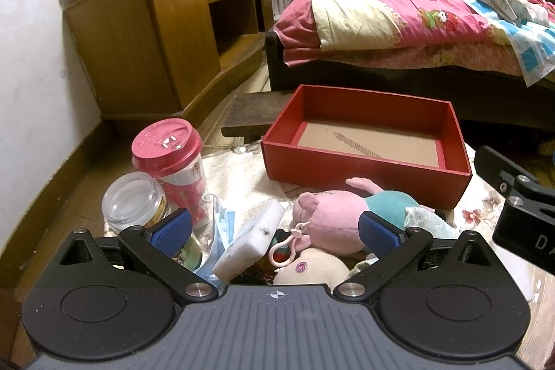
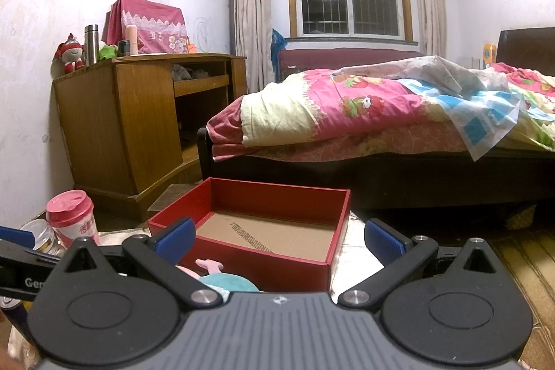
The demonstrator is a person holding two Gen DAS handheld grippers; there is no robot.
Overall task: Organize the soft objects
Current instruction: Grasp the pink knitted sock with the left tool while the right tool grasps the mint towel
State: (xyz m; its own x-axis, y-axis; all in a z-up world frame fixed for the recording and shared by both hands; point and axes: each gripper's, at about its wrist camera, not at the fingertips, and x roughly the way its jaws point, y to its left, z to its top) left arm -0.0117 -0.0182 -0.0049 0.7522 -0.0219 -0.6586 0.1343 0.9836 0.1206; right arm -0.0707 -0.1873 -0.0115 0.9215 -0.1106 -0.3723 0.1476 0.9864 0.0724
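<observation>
A pink plush pig (image 1: 333, 217) in a teal dress lies on its side just in front of the red box (image 1: 364, 175), its snout toward the pink-lidded cup (image 1: 170, 162) and one pink limb reaching up against the box's near wall. Just in front of the pig sit a cream plush (image 1: 312, 269) with a small pink gem, a pink plastic clip (image 1: 288, 245), a white sponge block (image 1: 249, 241) and a crumpled blue face mask (image 1: 218, 231); a clear glass jar (image 1: 133, 200) stands beside the cup. The box is open and shows only its brown cardboard floor. The left gripper (image 1: 274, 231) hovers low over this pile, level, its blue pads spread wide and holding nothing. The right gripper (image 2: 277, 240) is held higher, facing the box, its fingers likewise wide apart and empty, with the pig's teal dress (image 2: 225, 280) just below its left finger.
</observation>
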